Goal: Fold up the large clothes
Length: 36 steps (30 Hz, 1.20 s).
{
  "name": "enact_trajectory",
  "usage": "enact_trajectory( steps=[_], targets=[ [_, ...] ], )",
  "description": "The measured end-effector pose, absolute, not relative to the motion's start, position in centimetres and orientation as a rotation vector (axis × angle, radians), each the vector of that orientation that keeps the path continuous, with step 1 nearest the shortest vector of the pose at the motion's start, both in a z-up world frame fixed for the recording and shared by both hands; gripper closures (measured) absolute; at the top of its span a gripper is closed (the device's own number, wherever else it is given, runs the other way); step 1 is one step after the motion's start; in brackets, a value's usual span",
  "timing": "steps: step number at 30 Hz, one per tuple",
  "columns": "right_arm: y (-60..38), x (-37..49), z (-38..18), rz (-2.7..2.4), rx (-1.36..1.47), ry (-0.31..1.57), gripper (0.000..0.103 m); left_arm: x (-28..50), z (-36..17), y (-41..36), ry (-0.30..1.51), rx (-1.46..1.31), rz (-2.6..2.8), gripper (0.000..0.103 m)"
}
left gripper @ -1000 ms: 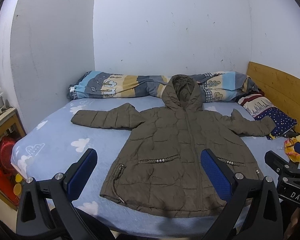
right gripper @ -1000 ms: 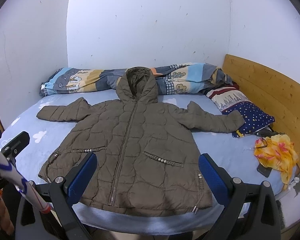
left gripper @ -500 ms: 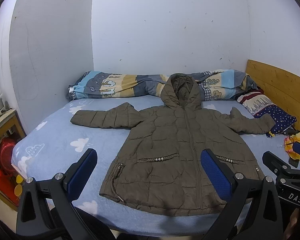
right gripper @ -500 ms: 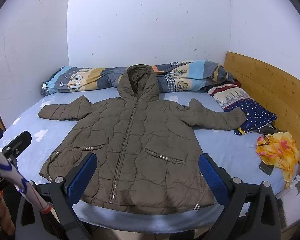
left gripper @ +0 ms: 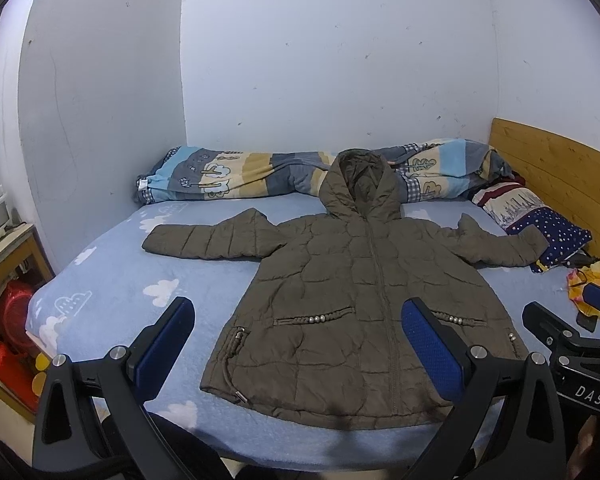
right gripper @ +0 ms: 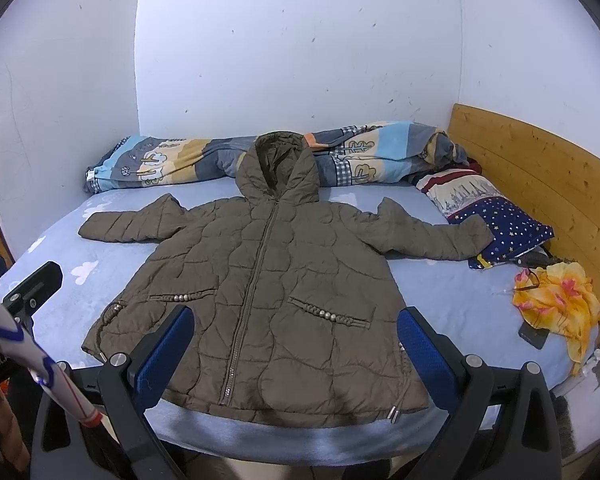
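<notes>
An olive quilted hooded jacket (left gripper: 352, 300) (right gripper: 268, 288) lies flat, front up and zipped, on the blue bed (left gripper: 112, 284) (right gripper: 456, 296). Both sleeves are spread out sideways and the hood points to the far wall. My left gripper (left gripper: 296, 344) is open and empty, held off the bed's near edge, by the jacket's hem. My right gripper (right gripper: 292, 348) is open and empty, also before the near edge over the hem. The right gripper's body also shows at the right of the left wrist view (left gripper: 572, 344).
A rolled striped quilt (left gripper: 240, 176) (right gripper: 364, 156) lies along the far wall. A starry pillow (right gripper: 496, 224) and a yellow floral cloth (right gripper: 556, 300) lie at the right by the wooden headboard (right gripper: 540, 184). A wooden stand with red items (left gripper: 8, 312) is at the left.
Both grippers have risen and tilted slightly, so the jacket sits a little lower in both views. The jacket has not moved, and both grippers stay open.
</notes>
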State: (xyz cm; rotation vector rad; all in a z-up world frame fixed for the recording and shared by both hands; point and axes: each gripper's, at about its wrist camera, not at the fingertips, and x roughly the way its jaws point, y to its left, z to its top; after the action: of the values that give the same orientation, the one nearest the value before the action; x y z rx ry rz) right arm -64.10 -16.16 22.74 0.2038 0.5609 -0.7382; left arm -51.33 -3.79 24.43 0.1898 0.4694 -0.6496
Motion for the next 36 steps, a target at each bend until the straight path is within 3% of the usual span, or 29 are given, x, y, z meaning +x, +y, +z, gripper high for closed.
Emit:
enact_trajectory(
  steps=[10,21,29,36],
  targets=[
    [-18.1,-65.9,23.1,-0.744,0.258,0.542,0.000,-52.2,26.8,-4.8,0.439,0.182,-0.717,0.000],
    [-26.9,-66.5,23.1,-0.721,0.383,0.539,0.000,-46.5,28.7,-13.1,0.528,0.117,-0.835,0.000],
    [-38.5,-67.8,21.4,-0.708,0.587,0.531,0.000,-39.2,22.8,-22.4,0.628,0.187,-0.860,0.000],
    [-51.8,-71.3,18.2,-0.861,0.774,0.551,0.009,-34.1,14.9,-25.2,0.656,0.240,-0.779,0.000]
  ],
)
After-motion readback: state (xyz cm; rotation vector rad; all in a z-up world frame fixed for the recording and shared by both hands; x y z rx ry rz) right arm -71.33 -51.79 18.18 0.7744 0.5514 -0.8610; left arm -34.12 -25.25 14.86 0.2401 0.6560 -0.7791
